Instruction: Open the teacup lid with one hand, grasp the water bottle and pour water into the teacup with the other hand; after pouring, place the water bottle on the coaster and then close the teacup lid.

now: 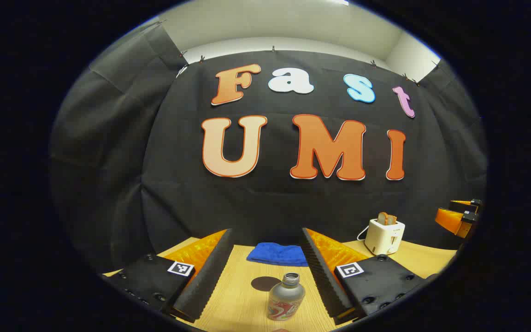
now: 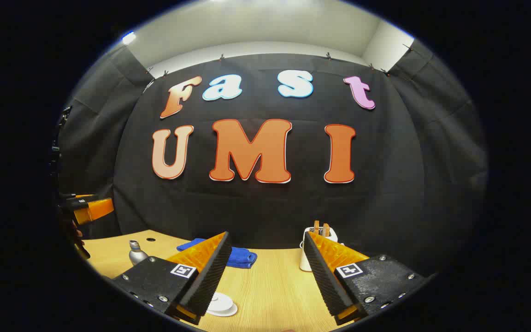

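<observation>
Item: water bottle (image 1: 285, 302), uncapped, smooth metal; I judged it slippery, best gripped mid-body. Left gripper (image 1: 265, 272) and right gripper (image 2: 265, 272) both stood apart, empty.

Both views look low and level across the wooden bench (image 1: 247, 295) toward the rear wall. The left gripper view sits close behind the water bottle (image 1: 285, 302); the right gripper view stands farther right, near the lidded teacup (image 2: 220, 304). Shared: blue cloth (image 1: 278, 254), toaster (image 1: 385, 236), and bottle, toward the bench's back edge.
</observation>
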